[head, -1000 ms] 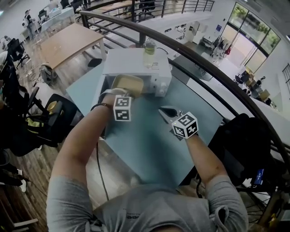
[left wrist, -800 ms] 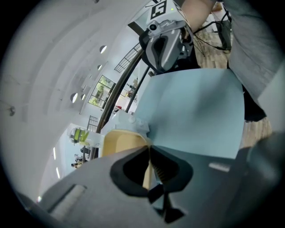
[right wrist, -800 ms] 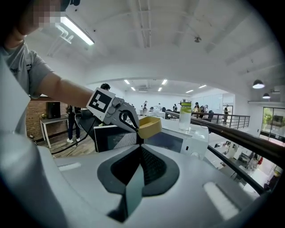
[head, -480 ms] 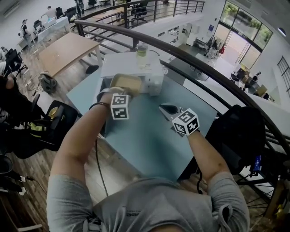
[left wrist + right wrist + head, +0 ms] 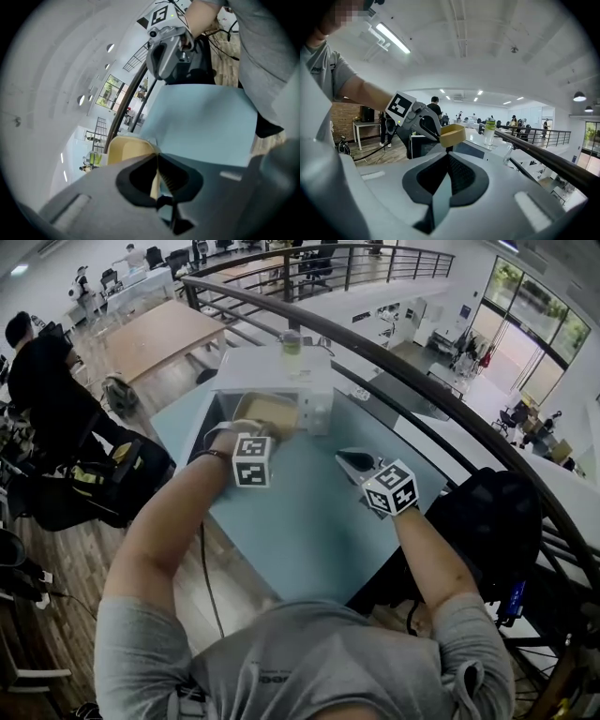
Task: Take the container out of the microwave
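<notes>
Container [image 5: 274, 410] at microwave [image 5: 267, 367] mouth — left hand-held gripper [image 5: 255, 426] engaged.
My left hand-held gripper is clamped on the rim of the tan container, which sits at the microwave's open front, near the far edge of the counter [image 5: 309, 521]. My right hand-held gripper [image 5: 349, 461] — jaws together, nothing between them — hovers over the counter's right side, apart from the container.

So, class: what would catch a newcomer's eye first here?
The left gripper is shut on the wall of a tan container at the mouth of the white microwave. The right gripper hangs shut and empty over the blue table; a bottle stands on the microwave.
</notes>
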Action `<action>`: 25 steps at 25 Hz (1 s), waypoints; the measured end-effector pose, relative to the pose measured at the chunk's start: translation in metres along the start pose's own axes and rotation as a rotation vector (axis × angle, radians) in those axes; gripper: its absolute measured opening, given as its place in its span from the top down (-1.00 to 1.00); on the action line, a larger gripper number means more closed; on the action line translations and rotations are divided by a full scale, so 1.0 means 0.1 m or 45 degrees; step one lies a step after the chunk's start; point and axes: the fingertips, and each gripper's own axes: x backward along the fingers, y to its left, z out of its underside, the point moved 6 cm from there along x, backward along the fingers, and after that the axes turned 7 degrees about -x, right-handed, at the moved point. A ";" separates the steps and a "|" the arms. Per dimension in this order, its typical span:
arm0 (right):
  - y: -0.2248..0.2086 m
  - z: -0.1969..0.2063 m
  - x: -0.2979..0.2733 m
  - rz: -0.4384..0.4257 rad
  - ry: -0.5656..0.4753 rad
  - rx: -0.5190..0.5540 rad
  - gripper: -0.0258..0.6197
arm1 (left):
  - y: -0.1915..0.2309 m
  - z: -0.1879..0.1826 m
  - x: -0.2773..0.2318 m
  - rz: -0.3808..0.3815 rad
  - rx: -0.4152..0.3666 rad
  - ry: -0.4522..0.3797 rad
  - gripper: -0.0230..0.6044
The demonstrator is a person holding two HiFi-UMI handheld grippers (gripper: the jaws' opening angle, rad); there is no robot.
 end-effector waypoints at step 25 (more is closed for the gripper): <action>-0.82 0.13 1.39 0.033 -0.067 0.038 0.91 | 0.26 -1.86 -0.08 -0.009 -0.103 -0.003 0.84</action>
